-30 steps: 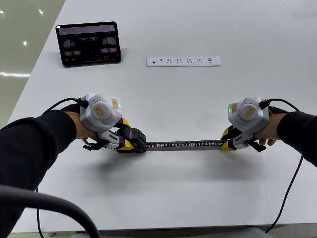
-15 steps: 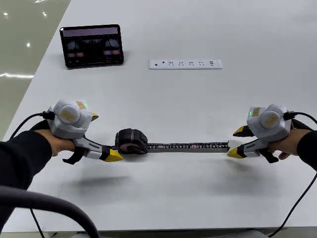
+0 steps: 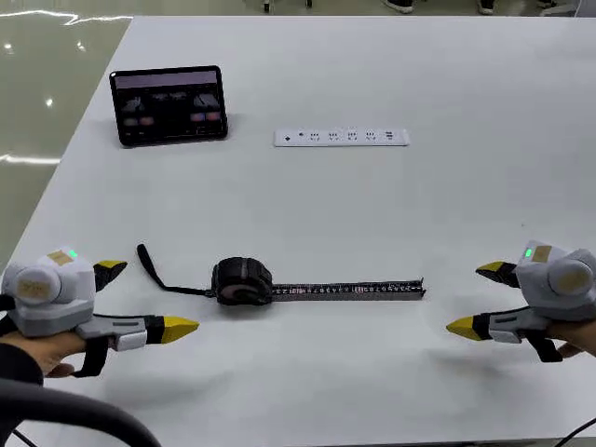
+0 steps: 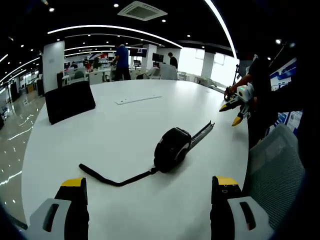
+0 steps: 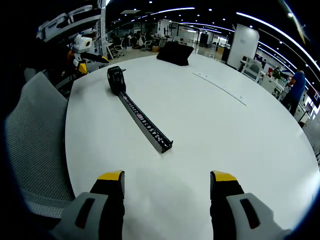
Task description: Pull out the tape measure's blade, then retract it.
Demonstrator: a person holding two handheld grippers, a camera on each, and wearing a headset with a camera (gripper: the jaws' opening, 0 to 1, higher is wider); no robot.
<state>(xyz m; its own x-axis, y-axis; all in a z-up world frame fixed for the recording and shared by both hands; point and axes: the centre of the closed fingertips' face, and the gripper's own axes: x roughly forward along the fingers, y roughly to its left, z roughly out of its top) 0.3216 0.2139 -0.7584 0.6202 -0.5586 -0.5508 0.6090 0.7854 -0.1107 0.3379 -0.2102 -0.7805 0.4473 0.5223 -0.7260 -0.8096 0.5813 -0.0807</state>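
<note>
1. The tape measure [image 3: 243,280] is laid on its side near the front edge of the bench [image 3: 391,214]. Its blade [image 3: 349,291] is drawn out flat toward the person's right, and its strap [image 3: 163,275] trails off the opposite way.
2. The blade is not pinned by anything. It is therefore judged to be kept extended by the case's own lock or by friction, with the pull-out done and the retraction not yet done.
3. The left tongs [image 3: 149,298] are held spread and empty, well apart from the case on the strap side.
4. The right tongs [image 3: 475,298] are likewise held spread and empty, beyond the blade's hooked tip and clear of it.
5. One pair is placed at each end of the tape. From there the case could be steadied by the left and the tip guided by the right when retraction is attempted.
6. The bench is white, matte and broad. A tablet [image 3: 169,103] is propped at the far left and a white power strip [image 3: 341,137] is laid flat further back.
7. A glossy floor [image 3: 37,112] is seen past the bench's left edge. In the left gripper view an open office with ceiling strip lights and distant people is seen. A grey mesh chair [image 5: 35,150] is seen at the bench edge in the right gripper view.
</note>
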